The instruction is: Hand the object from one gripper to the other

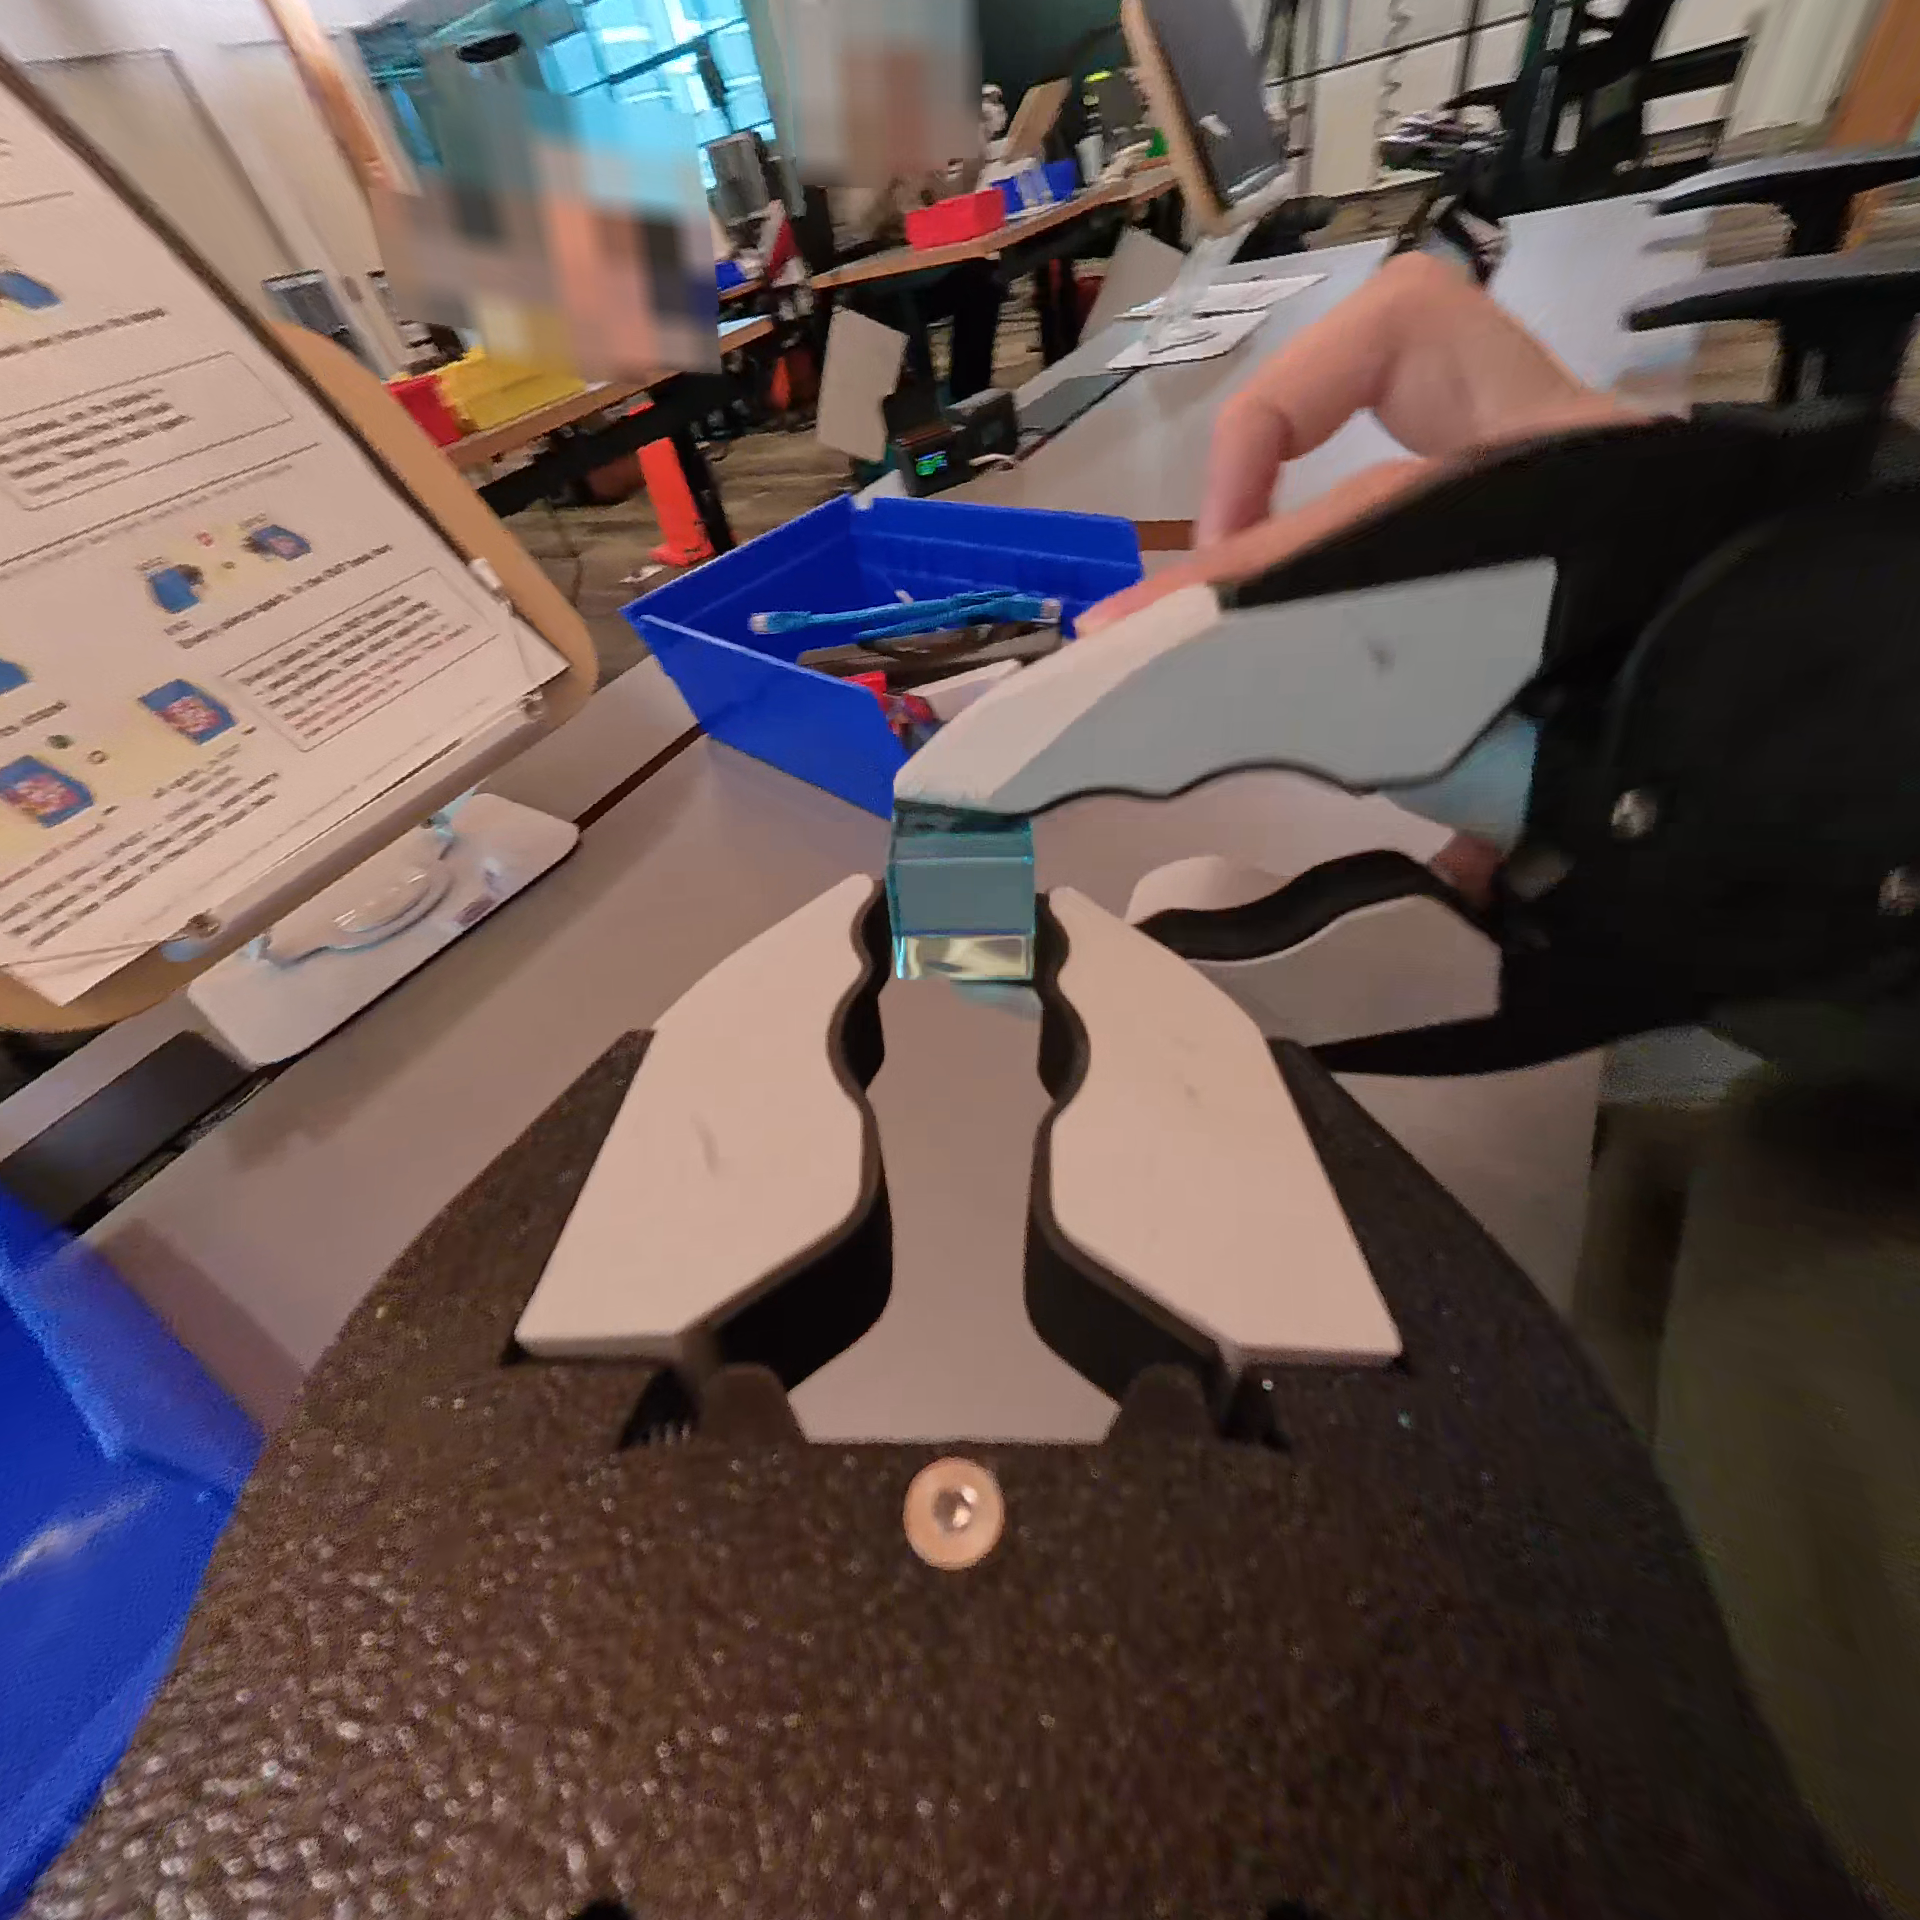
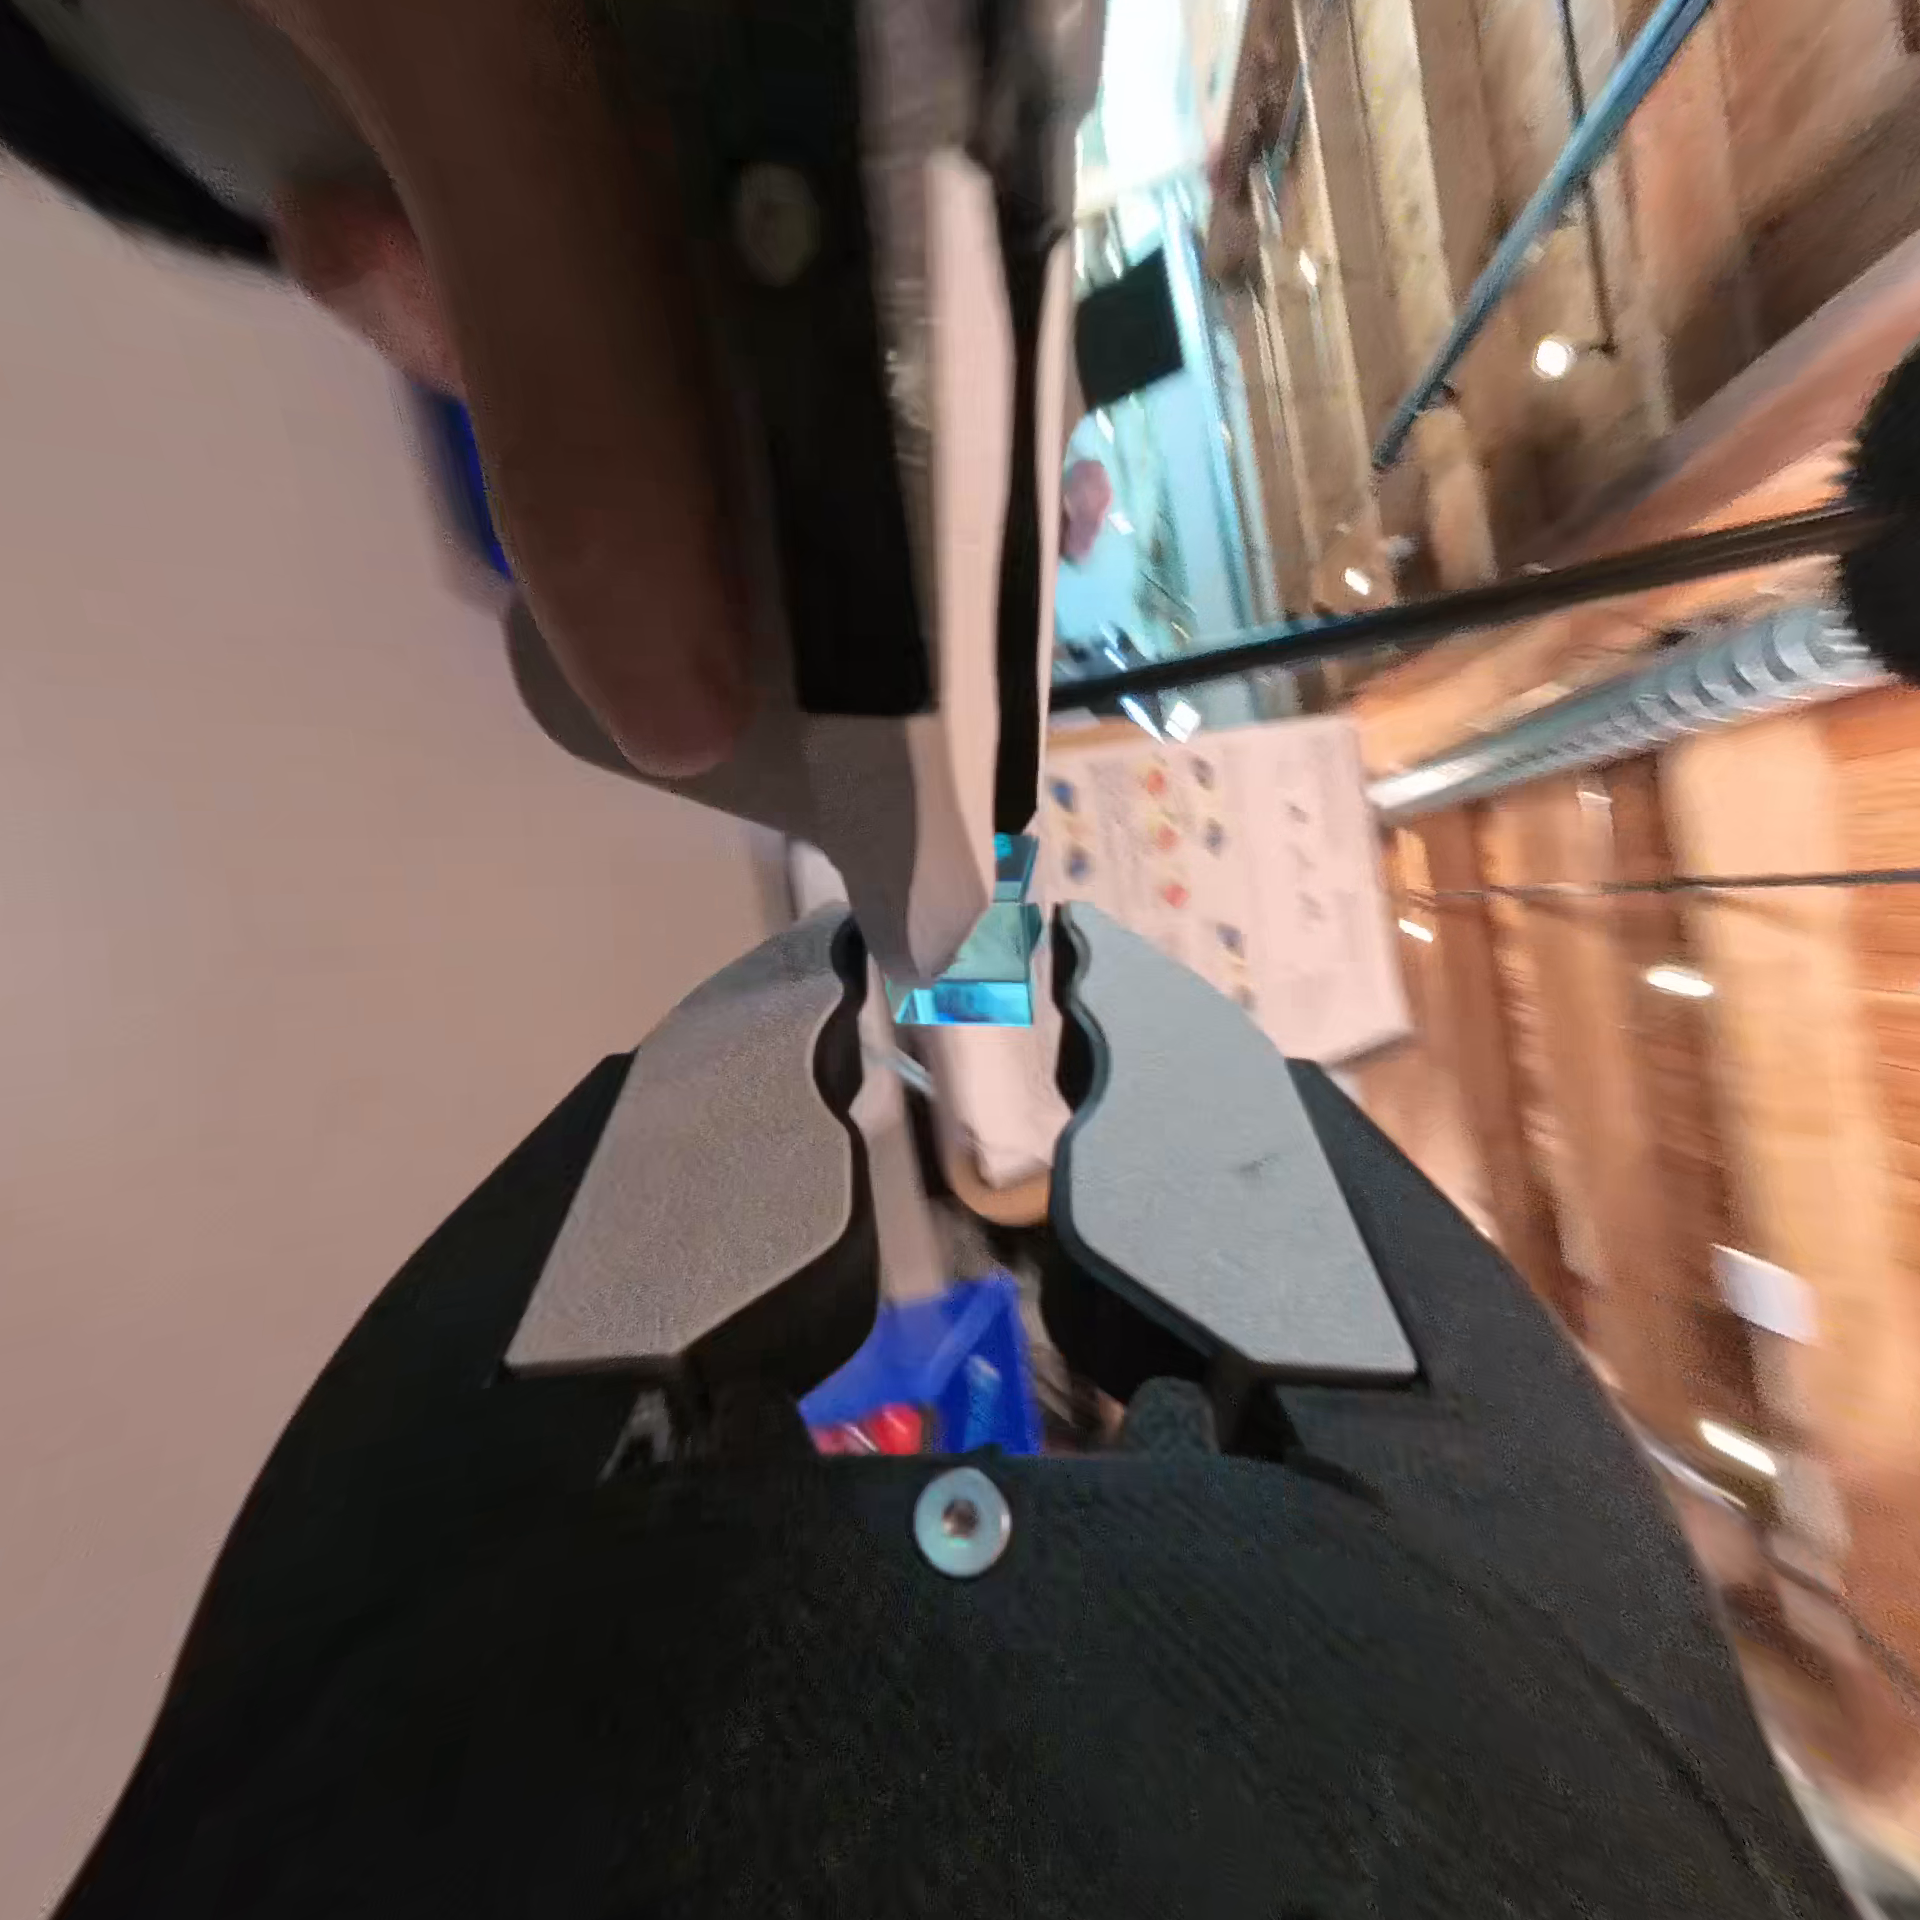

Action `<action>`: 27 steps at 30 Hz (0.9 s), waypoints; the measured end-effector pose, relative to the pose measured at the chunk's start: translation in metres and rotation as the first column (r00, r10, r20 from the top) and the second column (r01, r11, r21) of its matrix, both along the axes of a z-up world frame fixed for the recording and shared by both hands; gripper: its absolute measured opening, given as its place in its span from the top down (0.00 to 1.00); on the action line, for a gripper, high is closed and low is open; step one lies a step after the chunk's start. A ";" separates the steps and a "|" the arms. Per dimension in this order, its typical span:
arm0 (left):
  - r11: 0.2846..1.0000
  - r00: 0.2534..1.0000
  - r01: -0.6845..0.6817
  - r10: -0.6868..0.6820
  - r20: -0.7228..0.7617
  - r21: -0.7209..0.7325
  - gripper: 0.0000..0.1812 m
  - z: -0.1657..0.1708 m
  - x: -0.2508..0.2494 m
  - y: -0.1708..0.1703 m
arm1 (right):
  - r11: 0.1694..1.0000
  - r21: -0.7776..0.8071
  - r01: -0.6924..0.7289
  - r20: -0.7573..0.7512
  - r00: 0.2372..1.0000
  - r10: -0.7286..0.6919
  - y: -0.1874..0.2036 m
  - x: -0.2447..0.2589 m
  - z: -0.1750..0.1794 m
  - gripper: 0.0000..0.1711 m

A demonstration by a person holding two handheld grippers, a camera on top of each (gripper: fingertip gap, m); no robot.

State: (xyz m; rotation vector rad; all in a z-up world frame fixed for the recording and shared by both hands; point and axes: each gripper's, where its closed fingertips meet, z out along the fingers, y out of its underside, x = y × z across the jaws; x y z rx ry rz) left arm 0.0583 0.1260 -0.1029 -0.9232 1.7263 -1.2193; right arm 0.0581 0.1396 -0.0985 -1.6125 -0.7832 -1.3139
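A small clear blue-tinted cube (image 1: 961, 899) is held in the air above the table. My left gripper (image 1: 961, 906) is shut on it, with both fingertips against its sides. My right gripper reaches in from the right in the left wrist view. Its upper finger (image 1: 1195, 707) lies at the cube's top and its lower fingertip is hidden. In the right wrist view, my right gripper (image 2: 961, 940) stands open around the cube (image 2: 977, 987), with a thin gap on the right side. A finger (image 2: 945, 831) of the left gripper comes down from above onto the cube.
An open blue bin (image 1: 790, 707) with cables stands behind the cube on the grey table (image 1: 623, 987). An instruction board on a stand (image 1: 208, 623) is at the left. Another blue bin (image 1: 83, 1507) is at the near left. A person's hand (image 1: 1403, 395) holds the right gripper.
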 end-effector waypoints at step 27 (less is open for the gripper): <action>0.820 0.826 0.556 -0.526 0.201 -0.138 0.86 0.019 -0.054 -0.007 | 0.758 0.467 -0.454 -0.795 0.160 0.585 -0.014 -0.058 0.026 0.85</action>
